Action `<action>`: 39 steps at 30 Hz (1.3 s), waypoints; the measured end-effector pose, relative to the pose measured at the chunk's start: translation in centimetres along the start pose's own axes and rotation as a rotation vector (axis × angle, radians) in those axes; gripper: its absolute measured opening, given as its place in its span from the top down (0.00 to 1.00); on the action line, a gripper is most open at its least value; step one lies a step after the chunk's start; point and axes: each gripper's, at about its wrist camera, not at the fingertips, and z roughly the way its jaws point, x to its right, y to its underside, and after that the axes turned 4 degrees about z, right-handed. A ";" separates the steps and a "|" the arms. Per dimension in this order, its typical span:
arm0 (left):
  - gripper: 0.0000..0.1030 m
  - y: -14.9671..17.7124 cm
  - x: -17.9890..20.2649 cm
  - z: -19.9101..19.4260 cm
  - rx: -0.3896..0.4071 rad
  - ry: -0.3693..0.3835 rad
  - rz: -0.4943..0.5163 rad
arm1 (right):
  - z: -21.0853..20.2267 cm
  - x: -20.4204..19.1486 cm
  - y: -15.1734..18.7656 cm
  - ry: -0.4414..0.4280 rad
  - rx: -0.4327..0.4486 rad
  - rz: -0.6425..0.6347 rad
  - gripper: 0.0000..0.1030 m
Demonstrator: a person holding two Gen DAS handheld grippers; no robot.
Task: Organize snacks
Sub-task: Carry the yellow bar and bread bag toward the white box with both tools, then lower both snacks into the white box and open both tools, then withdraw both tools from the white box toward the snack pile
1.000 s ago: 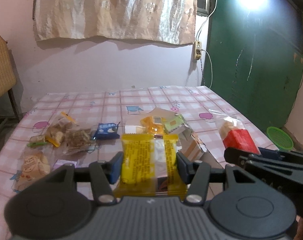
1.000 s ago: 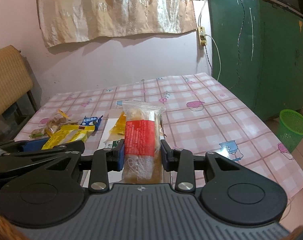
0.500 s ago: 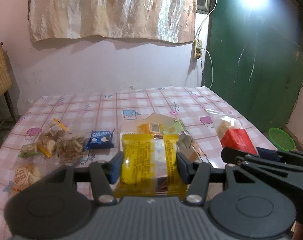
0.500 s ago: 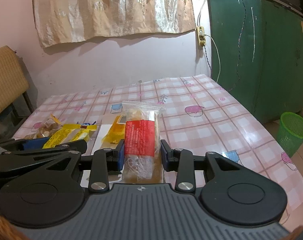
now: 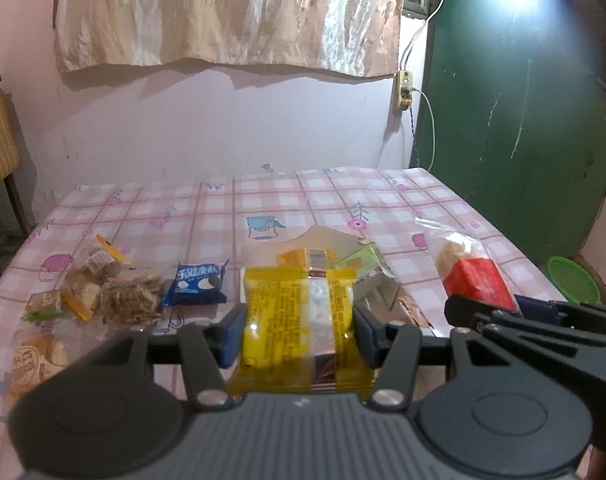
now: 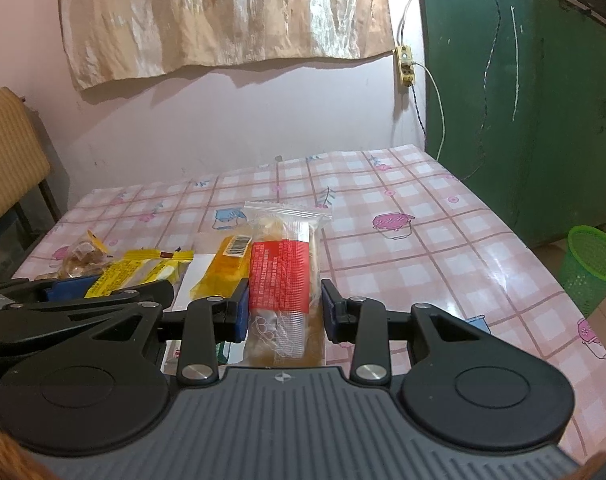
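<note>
The left gripper (image 5: 297,328) has its fingers clamped on a yellow packet (image 5: 297,320), low centre in the left wrist view. The right gripper (image 6: 285,312) pinches a red-banded clear packet (image 6: 283,280), centre of its view. Beyond, on the checked bench (image 5: 343,196), lie a blue packet (image 5: 197,284) and loose snacks (image 5: 103,288) at mid-left.

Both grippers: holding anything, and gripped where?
Left gripper clamps the yellow packet across its middle, by its side edges. Right gripper clamps the red-labelled packet at its sides.
</note>
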 end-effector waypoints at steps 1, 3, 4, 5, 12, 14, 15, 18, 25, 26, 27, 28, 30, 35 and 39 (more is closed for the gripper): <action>0.47 0.0 0.0 0.3 -0.004 0.000 -0.002 | 0.3 0.0 -0.1 -0.001 -0.003 -0.001 0.58; 0.47 0.0 -0.1 0.8 -0.010 -0.001 -0.003 | 0.8 0.0 -0.2 -0.002 -0.008 -0.003 0.58; 0.47 0.0 -0.2 1.0 -0.012 -0.001 -0.004 | 1.1 -0.1 -0.3 -0.002 -0.011 -0.005 0.58; 0.47 0.0 -0.2 1.2 -0.015 -0.001 -0.006 | 1.4 -0.1 -0.3 -0.001 -0.013 -0.005 0.58; 0.47 0.0 -0.6 2.8 -0.032 0.002 -0.012 | 3.6 0.0 -0.7 -0.008 -0.039 -0.007 0.58; 0.47 0.1 -0.6 3.2 -0.034 0.005 -0.014 | 4.1 0.0 -0.8 -0.008 -0.045 -0.006 0.58; 0.47 0.1 -0.6 3.4 -0.036 0.005 -0.014 | 4.4 0.1 -0.8 -0.009 -0.049 -0.004 0.58; 0.47 0.0 -0.6 4.0 -0.041 0.017 -0.019 | 5.2 0.1 -0.8 -0.009 -0.056 -0.003 0.58; 0.46 -0.1 -1.8 5.7 -0.052 0.142 -0.108 | 6.2 1.0 -1.3 -0.036 -0.044 0.022 0.52; 0.43 0.0 -2.0 5.9 -0.058 0.155 -0.124 | 6.1 1.2 -1.4 -0.038 -0.040 0.030 0.47; 0.40 0.1 -2.0 5.9 -0.059 0.163 -0.128 | 6.1 1.5 -1.4 -0.035 -0.037 0.039 0.41; 0.39 0.2 -2.0 5.8 -0.056 0.164 -0.123 | 6.1 1.8 -1.4 -0.033 -0.035 0.047 0.39; 0.38 0.3 -1.6 5.4 -0.048 0.147 -0.099 | 5.9 2.2 -1.4 -0.033 -0.033 0.059 0.39; 0.27 0.1 -1.7 4.2 -0.041 0.097 -0.082 | 4.8 1.9 -1.2 -0.018 -0.014 0.042 0.39; 0.23 -0.1 -2.0 2.9 -0.041 0.031 -0.054 | 3.6 1.2 -1.1 -0.002 -0.004 0.004 0.36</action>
